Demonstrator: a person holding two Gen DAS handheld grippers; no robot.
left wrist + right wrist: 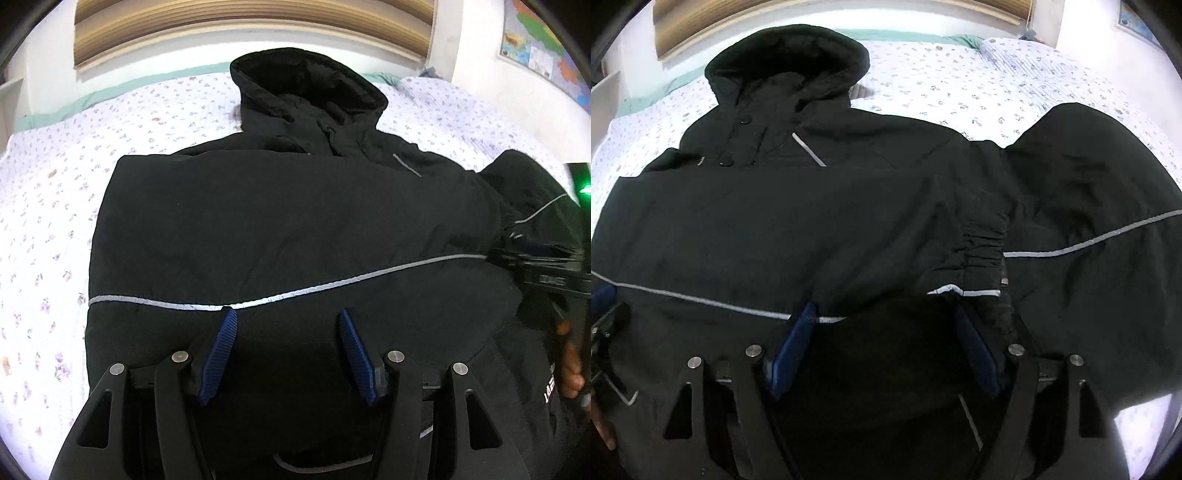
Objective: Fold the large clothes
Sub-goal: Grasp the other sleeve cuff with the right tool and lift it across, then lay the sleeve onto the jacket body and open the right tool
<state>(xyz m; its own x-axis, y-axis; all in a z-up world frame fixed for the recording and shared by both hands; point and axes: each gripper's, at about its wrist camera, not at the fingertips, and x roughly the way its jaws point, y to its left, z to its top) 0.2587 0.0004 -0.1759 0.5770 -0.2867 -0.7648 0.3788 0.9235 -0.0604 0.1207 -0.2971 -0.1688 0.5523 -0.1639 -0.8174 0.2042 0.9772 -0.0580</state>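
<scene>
A black hooded jacket (280, 221) with thin grey reflective piping lies flat on the bed, hood at the far end. One sleeve is folded across the body, its elastic cuff (979, 251) lying near the middle in the right wrist view. My left gripper (288, 317) is open, its blue pads just above the jacket's lower body near the piping. My right gripper (882, 314) is open, its fingers spread over the jacket (775, 229) below the folded cuff. The right gripper also shows at the right edge of the left wrist view (546, 273).
The bed (48, 206) has a white quilt with small purple flowers and a green edge at the far side. A wooden blind (251, 26) hangs on the wall behind. A map (535, 40) hangs at the upper right.
</scene>
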